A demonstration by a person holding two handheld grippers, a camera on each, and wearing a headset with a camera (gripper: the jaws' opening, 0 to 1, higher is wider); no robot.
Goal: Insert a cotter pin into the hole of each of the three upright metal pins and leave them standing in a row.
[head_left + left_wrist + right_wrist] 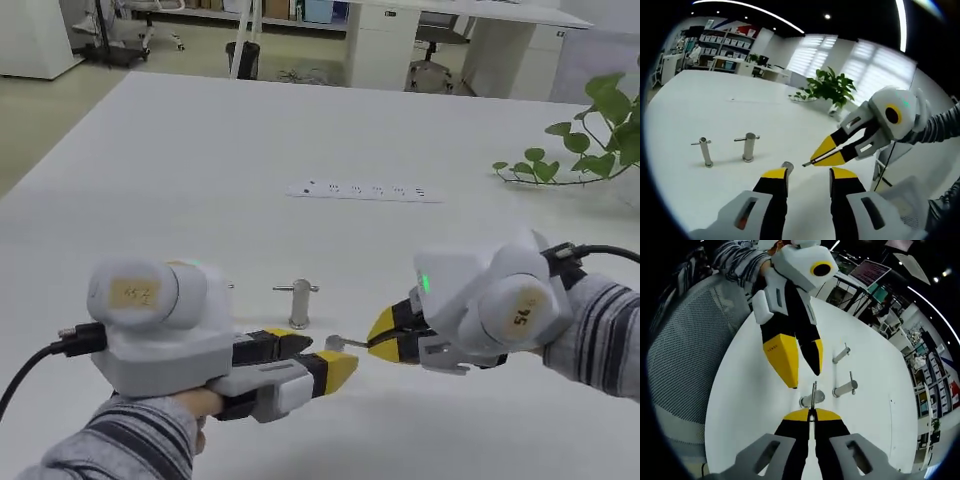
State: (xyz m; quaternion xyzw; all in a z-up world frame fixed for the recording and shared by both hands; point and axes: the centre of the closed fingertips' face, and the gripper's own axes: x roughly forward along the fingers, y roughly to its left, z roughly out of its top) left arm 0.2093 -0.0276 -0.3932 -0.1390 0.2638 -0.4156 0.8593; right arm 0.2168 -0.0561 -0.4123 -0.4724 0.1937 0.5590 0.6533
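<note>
My right gripper [812, 416] clamped on cotter pin [813, 392], its long axis aimed up-frame at bare metal pin [805, 402] just ahead. Left gripper [809, 173] open beside it.

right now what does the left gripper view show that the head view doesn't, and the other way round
Extra in the left gripper view: a second pinned pin at far left, and a third pin beside one jaw of the open left gripper.
Extra in the head view: the hand holding that gripper, its cable, and a chair beyond the table.
Shared: the right gripper shut on a cotter pin, one pinned pin and the plant.
</note>
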